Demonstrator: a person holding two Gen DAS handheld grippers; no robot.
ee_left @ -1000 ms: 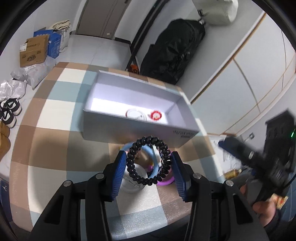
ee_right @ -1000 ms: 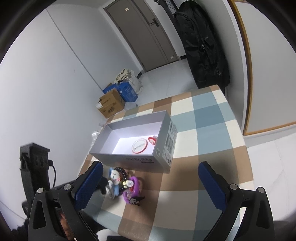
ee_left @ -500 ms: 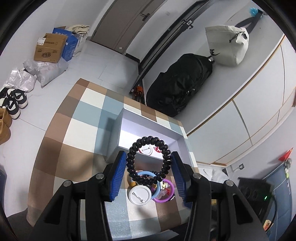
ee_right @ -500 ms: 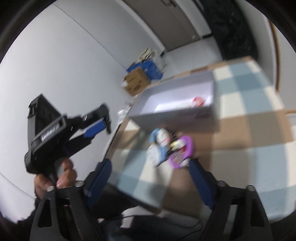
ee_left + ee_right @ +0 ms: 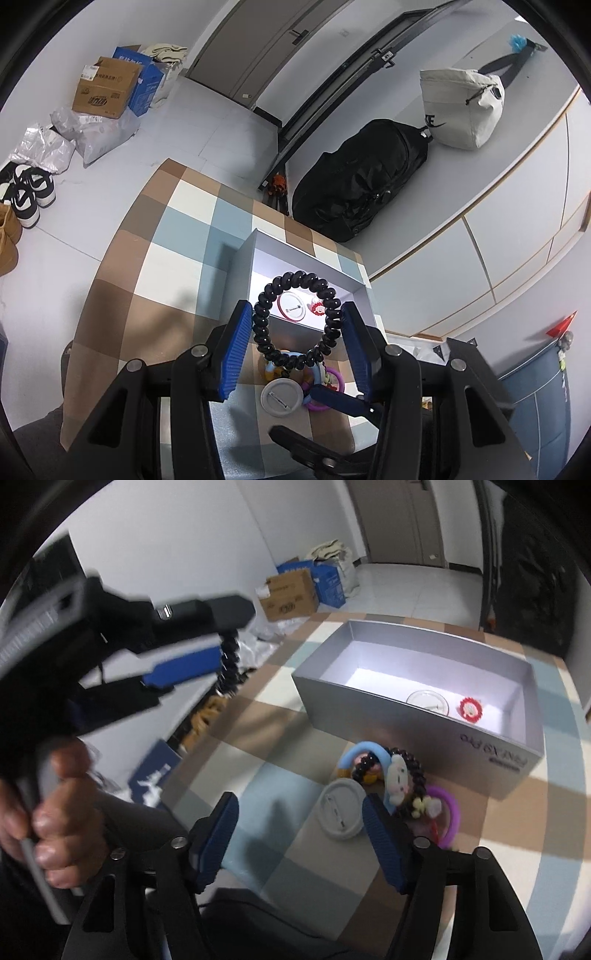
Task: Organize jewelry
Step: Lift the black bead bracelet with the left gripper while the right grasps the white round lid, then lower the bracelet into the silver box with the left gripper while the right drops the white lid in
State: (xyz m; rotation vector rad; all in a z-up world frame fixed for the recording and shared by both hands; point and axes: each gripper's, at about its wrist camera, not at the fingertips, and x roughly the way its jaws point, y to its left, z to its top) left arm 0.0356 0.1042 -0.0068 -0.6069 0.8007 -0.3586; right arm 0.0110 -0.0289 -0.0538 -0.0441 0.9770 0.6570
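My left gripper is shut on a black spiral hair tie and holds it high above the table, over the near side of the grey box. The box holds a white round badge and a red trinket. A pile lies in front of the box: a white round badge, a blue ring, a dark bead bracelet and a purple ring. My right gripper is open and empty, low beside the white badge. The left gripper also shows in the right wrist view.
The table has a checked cloth. A black bag and a white bag hang by the wall behind it. Cardboard boxes, plastic bags and shoes lie on the floor to the left.
My left gripper has risen with the hair tie and now looks down on the box. My right gripper has dropped and swung left toward the pile, and its jaws have narrowed.
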